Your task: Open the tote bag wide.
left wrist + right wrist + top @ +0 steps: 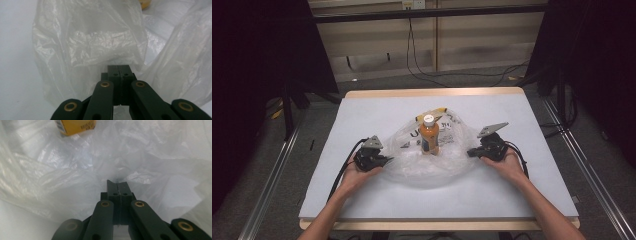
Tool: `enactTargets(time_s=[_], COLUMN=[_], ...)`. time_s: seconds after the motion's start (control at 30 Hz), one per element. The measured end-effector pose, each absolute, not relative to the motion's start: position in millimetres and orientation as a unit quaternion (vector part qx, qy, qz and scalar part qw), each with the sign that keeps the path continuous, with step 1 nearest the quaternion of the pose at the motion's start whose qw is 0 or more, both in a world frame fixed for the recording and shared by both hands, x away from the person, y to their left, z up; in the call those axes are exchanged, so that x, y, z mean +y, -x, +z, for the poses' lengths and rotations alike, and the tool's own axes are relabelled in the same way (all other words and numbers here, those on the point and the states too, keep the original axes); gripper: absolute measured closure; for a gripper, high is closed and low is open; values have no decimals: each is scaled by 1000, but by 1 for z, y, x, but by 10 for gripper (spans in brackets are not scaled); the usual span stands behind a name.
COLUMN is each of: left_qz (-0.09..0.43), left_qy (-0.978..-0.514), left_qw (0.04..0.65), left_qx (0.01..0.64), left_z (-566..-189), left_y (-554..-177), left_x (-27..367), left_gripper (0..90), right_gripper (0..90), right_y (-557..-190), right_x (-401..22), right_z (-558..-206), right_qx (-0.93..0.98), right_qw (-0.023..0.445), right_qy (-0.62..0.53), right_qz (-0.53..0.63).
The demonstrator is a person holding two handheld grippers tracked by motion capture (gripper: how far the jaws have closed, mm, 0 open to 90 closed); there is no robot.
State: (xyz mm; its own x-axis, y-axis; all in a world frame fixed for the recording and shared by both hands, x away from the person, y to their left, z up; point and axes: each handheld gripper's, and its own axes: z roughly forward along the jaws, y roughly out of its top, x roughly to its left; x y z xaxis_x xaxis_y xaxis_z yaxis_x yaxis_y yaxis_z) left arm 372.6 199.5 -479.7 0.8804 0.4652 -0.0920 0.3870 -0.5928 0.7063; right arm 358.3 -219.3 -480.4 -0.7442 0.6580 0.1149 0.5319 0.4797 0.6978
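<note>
Both tongs are pressed fully together, each pinching a fold of the clear plastic bag [432, 160]. Left tongs [384, 160] grip the bag's left edge, and in the left gripper view the black jaws meet with no gap, their tips tucked under a bulging sheet of film [87, 40]. Right tongs [471, 151] grip the right edge; in the right gripper view [119, 186] the jaws likewise close flat against each other, with thin plastic gathered at their tips.

Between the two grips the bag lies spread across the middle of the pale grey tabletop [362, 115], nearer the person than the far edge. Its film is thin, glossy and heavily creased, clear enough that the tabletop shows through, with bright highlights along the wrinkles. Dark printed lettering marks its far part, and a yellow band [435, 111] shows at its far end.

Within the bag's outline stands an orange bottle [429, 136], upright, with a white cap and a label around its body. It sits roughly midway between the two tongs, toward the far side of the bag. Whether it stands inside the film or on top of it cannot be told. From the right gripper view, part of the yellow-orange label [75, 126] with small print shows through the plastic at the top.
</note>
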Motion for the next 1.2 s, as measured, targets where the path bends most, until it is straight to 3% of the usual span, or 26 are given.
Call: enactTargets(time_s=[0.47, 0.5, 0.53, 0.63, 0.73, 0.83, 1.07, 1.2], left_qz=[63, 68, 71, 82, 96, 116, 141, 158], left_qy=[-841, -837, -835, -829, -823, -816, -789, -785], left_qw=[484, 490, 493, 504, 510, 515, 525, 519], left_qx=[232, 235, 234, 228, 229, 235, 286, 300], left_z=[-451, -448, -447, -441, -437, -436, -437, -437], left_y=[-348, -346, -344, -335, -327, -318, -310, -299], left_x=[205, 206, 207, 208, 215, 225, 240, 246], left_gripper=[881, 850, 822, 795, 613, 543, 178, 107], right_gripper=[900, 871, 754, 719, 537, 416, 93, 33], right_y=[-338, -335, -333, -327, -321, -310, -286, -269], right_x=[-219, -221, -222, -224, -224, -227, -234, -243], right_z=[-445, -441, -439, -434, -433, -432, -432, -432], right_qx=[803, 797, 788, 777, 771, 765, 747, 730], right_qw=[122, 124, 128, 136, 139, 144, 164, 183], right_qy=[-343, -339, -344, -343, -346, -344, -366, -369], right_qz=[472, 484, 495, 511, 516, 525, 531, 546])
